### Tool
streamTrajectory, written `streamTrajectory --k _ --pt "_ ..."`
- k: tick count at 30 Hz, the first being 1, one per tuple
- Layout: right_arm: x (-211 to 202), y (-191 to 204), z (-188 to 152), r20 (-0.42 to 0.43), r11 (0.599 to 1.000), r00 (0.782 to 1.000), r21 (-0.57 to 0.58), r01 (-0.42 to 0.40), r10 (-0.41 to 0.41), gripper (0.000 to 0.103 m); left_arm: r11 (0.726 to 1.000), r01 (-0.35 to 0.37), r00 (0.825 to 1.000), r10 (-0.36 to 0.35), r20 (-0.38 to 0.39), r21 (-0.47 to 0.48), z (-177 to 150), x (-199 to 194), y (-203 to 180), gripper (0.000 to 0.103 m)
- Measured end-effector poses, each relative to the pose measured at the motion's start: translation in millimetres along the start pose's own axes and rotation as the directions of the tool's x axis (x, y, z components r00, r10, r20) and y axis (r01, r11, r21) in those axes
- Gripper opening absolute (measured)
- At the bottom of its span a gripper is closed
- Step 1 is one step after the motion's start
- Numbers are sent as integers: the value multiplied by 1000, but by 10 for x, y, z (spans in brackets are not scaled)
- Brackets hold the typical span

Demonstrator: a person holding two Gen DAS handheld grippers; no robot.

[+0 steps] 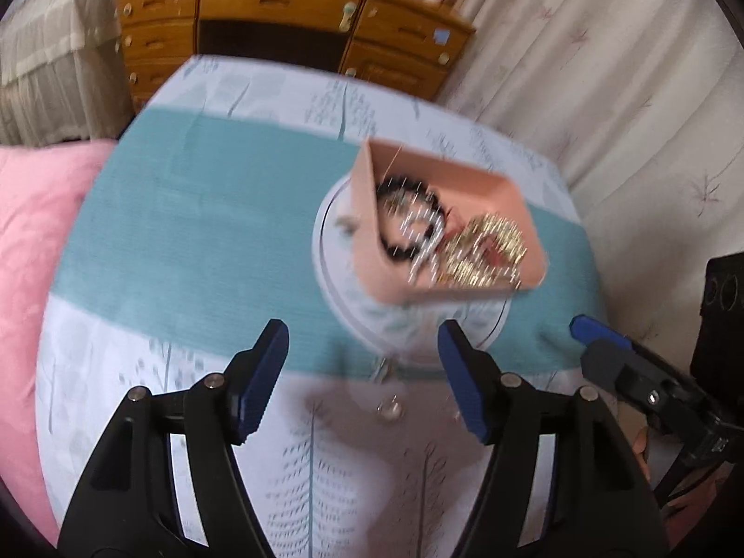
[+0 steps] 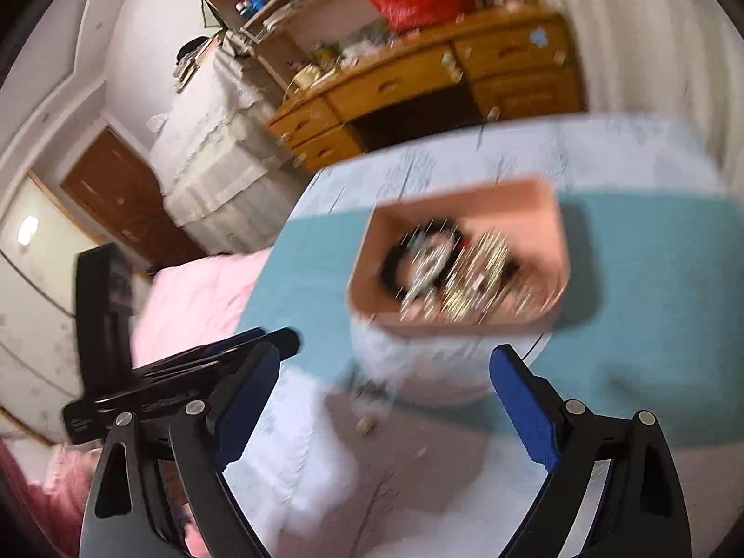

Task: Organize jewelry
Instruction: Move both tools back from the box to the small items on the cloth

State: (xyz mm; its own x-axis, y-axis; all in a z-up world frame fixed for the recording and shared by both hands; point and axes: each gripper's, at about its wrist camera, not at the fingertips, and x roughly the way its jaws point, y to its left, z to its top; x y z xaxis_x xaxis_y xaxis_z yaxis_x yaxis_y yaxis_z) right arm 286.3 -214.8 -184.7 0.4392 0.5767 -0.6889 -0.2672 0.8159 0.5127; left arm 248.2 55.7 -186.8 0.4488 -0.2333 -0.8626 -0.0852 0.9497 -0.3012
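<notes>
A: From the left wrist view, a wooden dresser (image 1: 288, 23) stands behind the bed (image 1: 186, 214). The pink box (image 1: 465, 251) of tangled jewelry (image 1: 465, 246) sits on a white plate (image 1: 409, 330).

B: And the left gripper (image 1: 362, 339)?

A: Jaws released, empty, short of the plate, with small loose pieces (image 1: 388, 409) lying between them. I'd approach slowly and pick one piece.

B: The right wrist view?

A: Blurred. The right gripper (image 2: 386, 367) gapes wider, holding nothing, near the box (image 2: 548, 242).

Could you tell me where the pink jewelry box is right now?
In both views the pink box sits on the white plate on the bedspread's teal band, ahead of both grippers.
</notes>
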Motion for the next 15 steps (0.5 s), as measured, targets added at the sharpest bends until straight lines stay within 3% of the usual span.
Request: streamTrajectory --k 3,12,15 --pt "111 -77 -210 -38 997 998 58 -46 49 93 1000 -11 999 11 -33 1 -103 103 34 64" --pt "461 -297 -711 -176 992 984 126 6 17 93 998 -9 993 15 -115 54 -187 481 -42 64" --pt "473 -263 -780 -148 997 989 80 12 0 93 996 -4 990 17 -140 93 -221 574 -113 64"
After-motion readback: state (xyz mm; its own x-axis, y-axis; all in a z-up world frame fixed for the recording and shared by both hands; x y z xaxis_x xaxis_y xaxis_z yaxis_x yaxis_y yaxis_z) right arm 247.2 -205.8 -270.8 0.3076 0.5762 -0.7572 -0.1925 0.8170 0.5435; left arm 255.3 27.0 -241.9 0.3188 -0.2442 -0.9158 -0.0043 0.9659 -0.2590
